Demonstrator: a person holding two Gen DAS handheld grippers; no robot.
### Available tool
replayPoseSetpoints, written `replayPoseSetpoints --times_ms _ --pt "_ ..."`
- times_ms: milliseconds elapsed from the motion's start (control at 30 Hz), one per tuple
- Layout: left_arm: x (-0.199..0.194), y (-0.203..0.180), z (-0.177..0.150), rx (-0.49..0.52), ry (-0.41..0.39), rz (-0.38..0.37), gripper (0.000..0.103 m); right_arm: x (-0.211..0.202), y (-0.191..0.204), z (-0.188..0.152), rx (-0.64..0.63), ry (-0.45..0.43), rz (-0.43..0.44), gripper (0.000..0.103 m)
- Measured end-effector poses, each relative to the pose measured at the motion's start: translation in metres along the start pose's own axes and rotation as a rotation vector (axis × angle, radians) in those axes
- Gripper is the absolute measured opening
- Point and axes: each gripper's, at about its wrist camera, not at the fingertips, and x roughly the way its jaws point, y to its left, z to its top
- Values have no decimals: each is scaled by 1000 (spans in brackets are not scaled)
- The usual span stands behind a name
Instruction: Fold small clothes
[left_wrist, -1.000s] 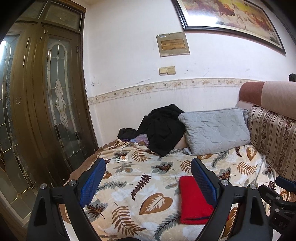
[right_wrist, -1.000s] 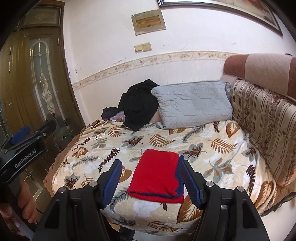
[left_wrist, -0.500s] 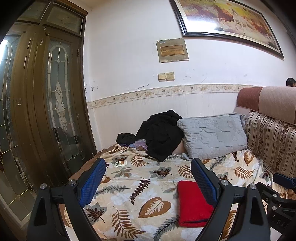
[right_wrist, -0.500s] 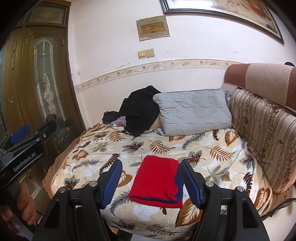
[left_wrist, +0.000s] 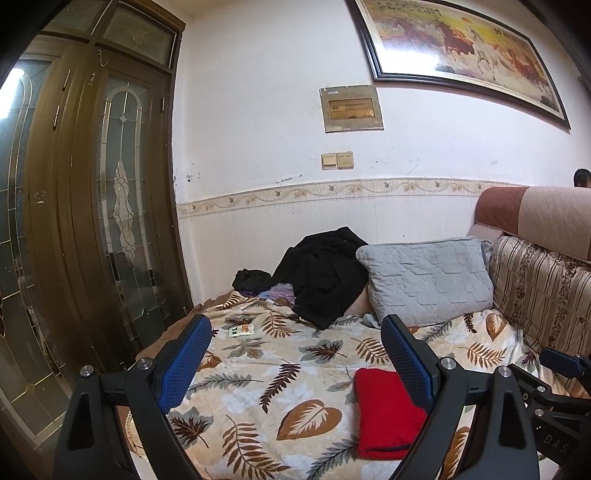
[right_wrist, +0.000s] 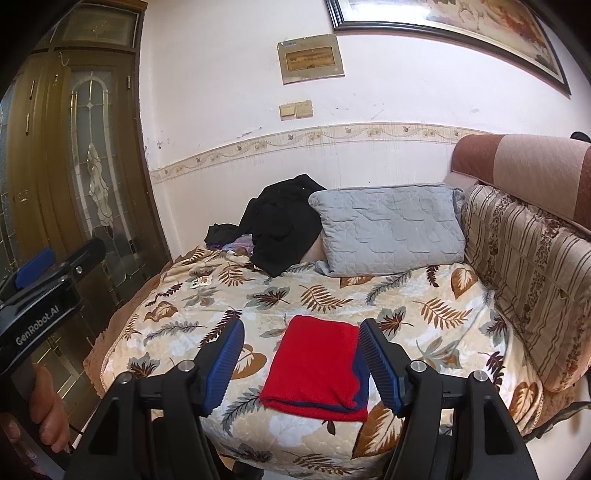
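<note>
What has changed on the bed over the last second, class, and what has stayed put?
Both grippers, left and right, have drawn back and tilted up, jaws open and empty throughout. Nothing was gripped or released. The folded red cloth, grey pillow and black clothes lie unmoved.

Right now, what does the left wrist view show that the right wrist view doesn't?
Only the left wrist view shows the right gripper's side and a person's head behind the sofa back. Only the right wrist view shows the left hand and the red cloth's full folded outline. Both show the leaf blanket, grey pillow and black clothes.
</note>
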Motion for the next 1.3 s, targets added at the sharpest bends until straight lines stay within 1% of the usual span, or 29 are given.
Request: replayPoseSetpoints --times_ms 400,767,1067,1300 --pt "4 10 0 -21 -2 -10 93 12 17 3 -37 15 3 69" --pt "24 15 -1 -25 19 -7 93 33 27 10 -53 26 12 69" --pt "46 9 -1 -19 46 -17 93 64 25 19 -47 56 30 69" --pt "54 5 -2 -11 59 -28 93 75 22 20 -41 66 24 69"
